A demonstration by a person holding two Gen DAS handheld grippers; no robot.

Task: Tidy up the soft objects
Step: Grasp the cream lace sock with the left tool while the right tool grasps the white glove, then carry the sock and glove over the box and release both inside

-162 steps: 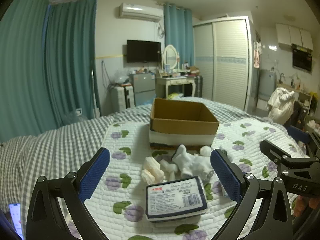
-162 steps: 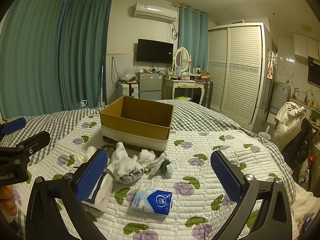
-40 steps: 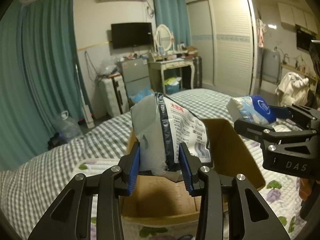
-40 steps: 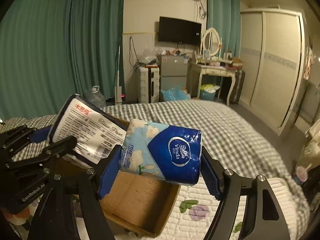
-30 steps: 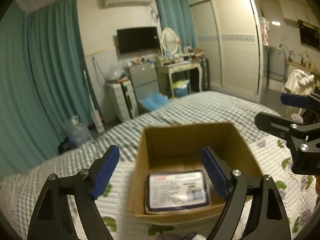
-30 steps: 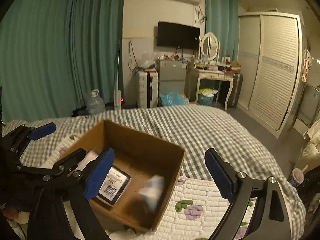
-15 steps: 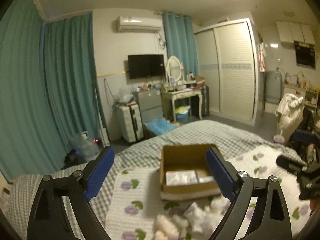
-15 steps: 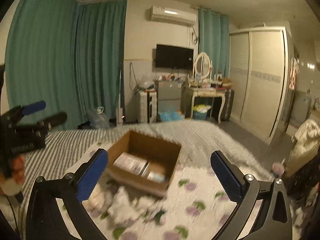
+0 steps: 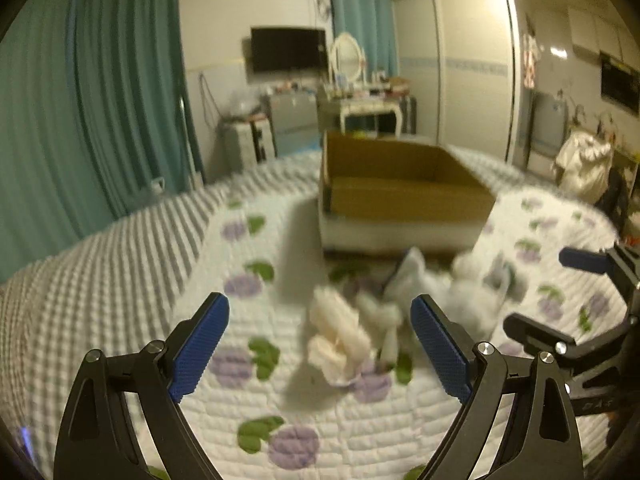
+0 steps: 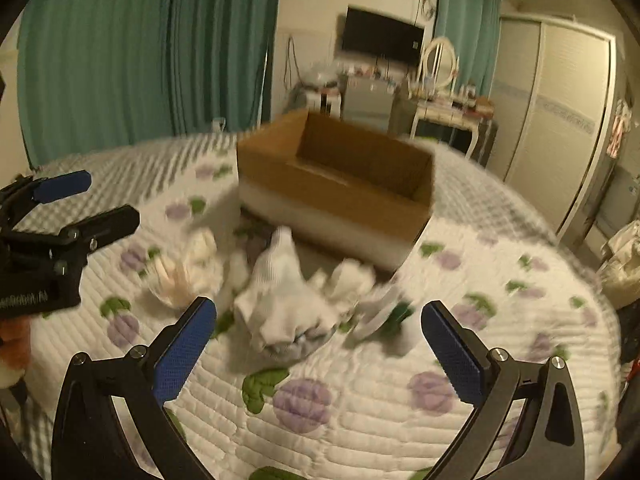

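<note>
A brown cardboard box (image 9: 404,196) (image 10: 332,184) stands on the quilted bed; its contents are hidden from here. In front of it lie several white socks and soft rolls. A cream rolled pair (image 9: 340,336) lies just ahead of my open, empty left gripper (image 9: 320,344). A crumpled white sock (image 10: 284,300) lies just ahead of my open, empty right gripper (image 10: 316,344). Another white and green sock (image 10: 384,312) lies to its right. Both views are blurred by motion.
The floral quilt (image 9: 280,432) covers a grey checked bedspread (image 9: 100,272). The right gripper shows at the right edge of the left wrist view (image 9: 580,320), the left gripper at the left edge of the right wrist view (image 10: 52,220). Teal curtains, dresser and wardrobe stand beyond.
Both grippers released their tissue packs into the box, pulled back and have come down low toward the socks in front of the box. Both are open and empty.
</note>
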